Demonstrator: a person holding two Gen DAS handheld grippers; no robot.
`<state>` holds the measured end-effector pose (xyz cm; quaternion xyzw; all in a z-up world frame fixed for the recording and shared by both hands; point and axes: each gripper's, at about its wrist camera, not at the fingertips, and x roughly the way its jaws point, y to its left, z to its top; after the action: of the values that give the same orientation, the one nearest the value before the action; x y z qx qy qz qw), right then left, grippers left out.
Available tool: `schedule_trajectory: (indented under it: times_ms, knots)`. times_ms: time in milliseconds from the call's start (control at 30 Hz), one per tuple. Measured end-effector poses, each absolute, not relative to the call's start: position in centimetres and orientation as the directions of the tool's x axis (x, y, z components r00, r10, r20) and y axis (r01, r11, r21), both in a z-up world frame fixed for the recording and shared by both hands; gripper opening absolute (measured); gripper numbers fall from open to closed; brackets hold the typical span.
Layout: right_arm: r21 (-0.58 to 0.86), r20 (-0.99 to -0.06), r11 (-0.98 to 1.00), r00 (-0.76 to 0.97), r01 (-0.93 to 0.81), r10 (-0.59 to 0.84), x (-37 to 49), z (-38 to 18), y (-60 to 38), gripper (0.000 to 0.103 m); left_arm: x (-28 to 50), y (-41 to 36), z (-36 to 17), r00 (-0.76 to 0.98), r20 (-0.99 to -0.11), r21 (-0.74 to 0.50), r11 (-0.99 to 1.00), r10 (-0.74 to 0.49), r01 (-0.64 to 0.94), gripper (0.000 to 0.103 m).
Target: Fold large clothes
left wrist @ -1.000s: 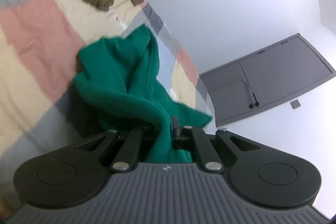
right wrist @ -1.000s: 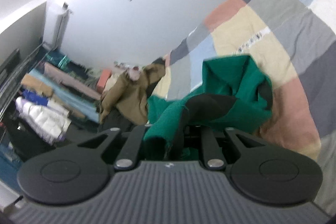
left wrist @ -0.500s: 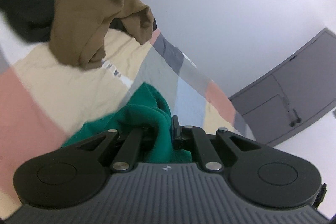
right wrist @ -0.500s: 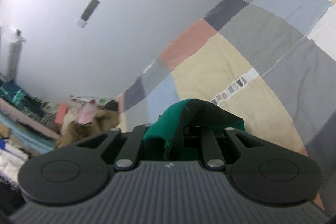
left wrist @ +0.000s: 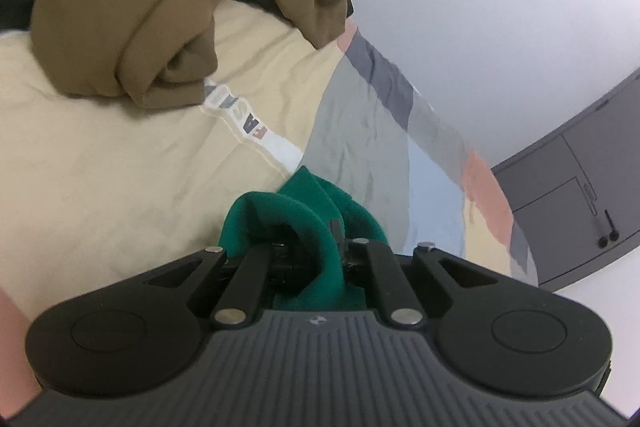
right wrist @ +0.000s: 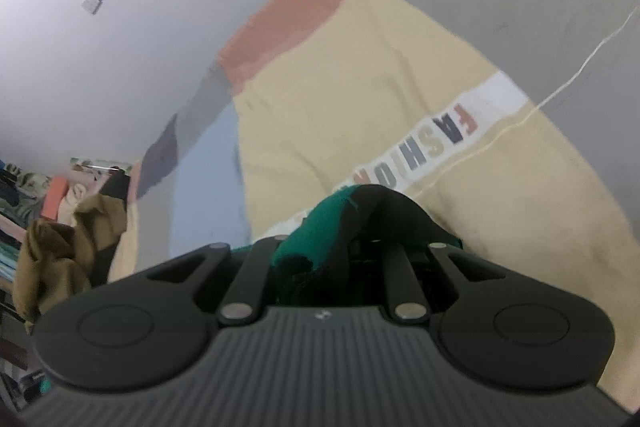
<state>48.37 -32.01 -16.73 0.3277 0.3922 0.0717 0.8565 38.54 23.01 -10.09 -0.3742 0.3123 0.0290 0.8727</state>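
Observation:
A green garment is bunched up between the fingers of my left gripper, which is shut on it low over the patchwork bed cover. In the right wrist view the same green garment, with a black part draped over the jaws, is pinched by my right gripper, also shut. Most of the garment hangs below both cameras and is hidden. The fingertips are covered by cloth in both views.
A brown garment lies crumpled on the bed cover just ahead of the left gripper, with dark cloth behind it. The brown garment shows at the bed's far left edge in the right view, beside stacked clothes. Grey cabinet doors stand beyond the bed.
Both grippers have moved forward and down across the bed with the green garment. The spread green cloth has dropped out of sight beneath them, and the brown garment and the printed strip loom closer.

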Motion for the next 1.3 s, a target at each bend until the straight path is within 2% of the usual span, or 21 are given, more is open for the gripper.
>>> schedule_trajectory:
  times_ms: [267,300,333,400,433,600,667,733,767,800,967,1067,1200,1300]
  knots:
    - [0.628,-0.598,0.771,0.7,0.105,0.391,47.3,-16.6,-32.3,0.016,37.6,23.0,-10.0,0.8,-0.558,-0.667,0.693,-0.221,-0.274,0.01]
    - [0.617,-0.595,0.782,0.703,0.09,0.389,47.1,-16.2,-32.1,0.018,37.2,22.8,-9.7,0.803,-0.552,-0.675,0.685,-0.223,-0.274,0.013]
    - [0.601,-0.596,0.796,0.704,0.072,0.387,47.0,-15.9,-32.0,0.018,36.7,22.5,-9.2,0.803,-0.554,-0.671,0.69,-0.222,-0.272,0.017]
    - [0.545,-0.6,0.838,0.71,0.024,0.37,46.3,-14.7,-31.3,0.018,35.8,21.9,-7.9,0.801,-0.561,-0.639,0.725,-0.21,-0.257,0.049]
    - [0.522,-0.598,0.853,0.715,0.006,0.361,45.9,-14.2,-31.1,0.019,35.1,21.6,-7.0,0.807,-0.558,-0.617,0.747,-0.193,-0.248,0.054]
    - [0.473,-0.566,0.879,0.746,-0.056,0.352,42.7,-10.9,-31.1,0.034,31.0,20.0,-3.4,0.821,-0.552,-0.545,0.809,-0.15,-0.219,0.062]
    - [0.472,-0.546,0.877,0.754,-0.083,0.365,41.5,-9.6,-31.1,0.04,29.2,18.6,-1.9,0.807,-0.577,-0.46,0.866,-0.125,-0.195,0.062]
    - [0.474,-0.523,0.874,0.764,-0.108,0.378,40.2,-8.4,-31.1,0.052,27.5,17.2,-0.7,0.804,-0.589,-0.37,0.912,-0.081,-0.179,0.062]
    - [0.475,-0.505,0.871,0.772,-0.123,0.385,39.5,-7.8,-31.1,0.062,26.3,16.2,0.1,0.811,-0.582,-0.33,0.929,-0.063,-0.165,0.062]
    - [0.47,-0.488,0.871,0.781,-0.139,0.388,38.7,-7.3,-31.0,0.066,25.5,15.6,0.5,0.814,-0.578,-0.316,0.936,-0.06,-0.155,0.062]
    - [0.368,-0.435,0.903,0.818,-0.222,0.378,34.5,-4.9,-29.7,0.068,20.5,12.3,1.4,0.813,-0.573,-0.347,0.929,-0.102,-0.128,0.062]
    - [0.333,-0.416,0.895,0.806,-0.296,0.421,32.5,-4.0,-28.1,0.068,18.9,10.7,0.4,0.811,-0.573,-0.374,0.918,-0.121,-0.127,0.062]
    - [0.267,-0.436,0.864,0.745,-0.428,0.504,31.0,-3.6,-23.9,0.068,19.1,9.5,-1.0,0.804,-0.582,-0.323,0.942,-0.12,-0.094,0.062]
    - [0.15,-0.466,0.85,0.723,-0.504,0.51,30.8,-3.5,-19.8,0.066,20.0,9.8,-2.4,0.793,-0.598,-0.322,0.941,-0.117,-0.104,0.062]
